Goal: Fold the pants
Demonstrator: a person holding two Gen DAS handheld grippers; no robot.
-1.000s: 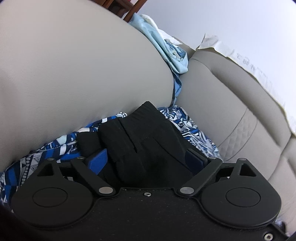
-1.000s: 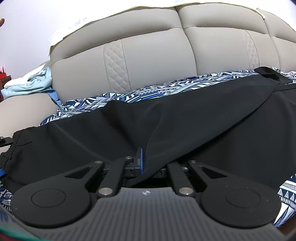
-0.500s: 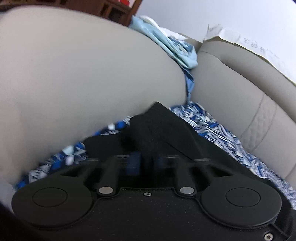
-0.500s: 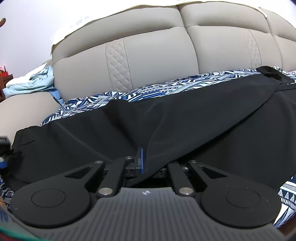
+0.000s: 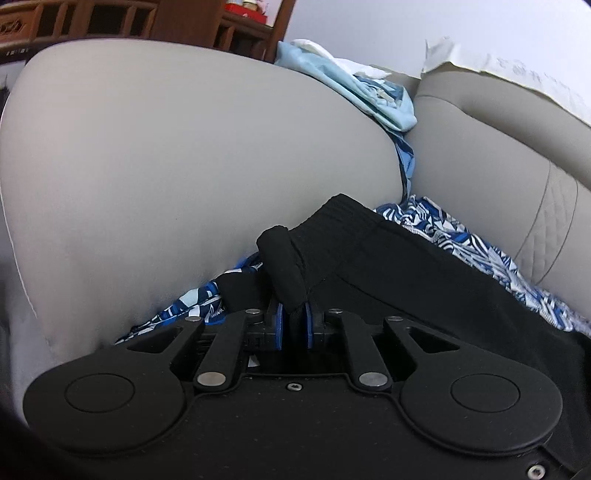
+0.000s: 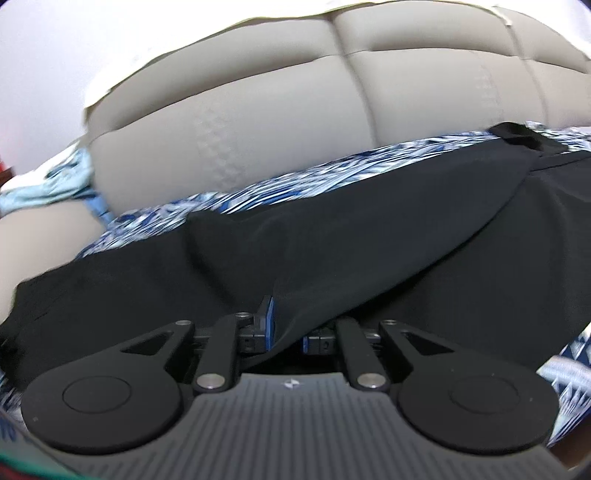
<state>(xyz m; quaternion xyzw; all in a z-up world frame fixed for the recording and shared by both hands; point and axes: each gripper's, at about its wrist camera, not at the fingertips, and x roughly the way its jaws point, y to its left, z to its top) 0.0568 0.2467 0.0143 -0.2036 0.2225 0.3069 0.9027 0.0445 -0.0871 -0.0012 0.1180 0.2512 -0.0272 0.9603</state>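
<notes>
Black pants (image 6: 369, 236) lie stretched across a blue-and-white patterned cloth (image 6: 258, 192) on a beige sofa seat. My left gripper (image 5: 293, 325) is shut on the ribbed waistband end of the pants (image 5: 332, 236), next to the sofa armrest (image 5: 166, 155). My right gripper (image 6: 284, 328) is shut on a fold of the pants' near edge; the cloth drapes over its right finger and hides it. The far pant end (image 6: 517, 134) lies at the right.
The sofa backrest (image 6: 295, 103) rises behind the pants. Light blue clothes (image 5: 351, 88) are heaped on the armrest top by the backrest (image 5: 498, 147). Dark wooden furniture (image 5: 129, 18) stands beyond the armrest. The patterned cloth (image 5: 461, 236) shows beside the pants.
My left gripper has closed on the pants' waistband and lifted it a little. My right gripper keeps its hold and has shifted, which blurs its view.
</notes>
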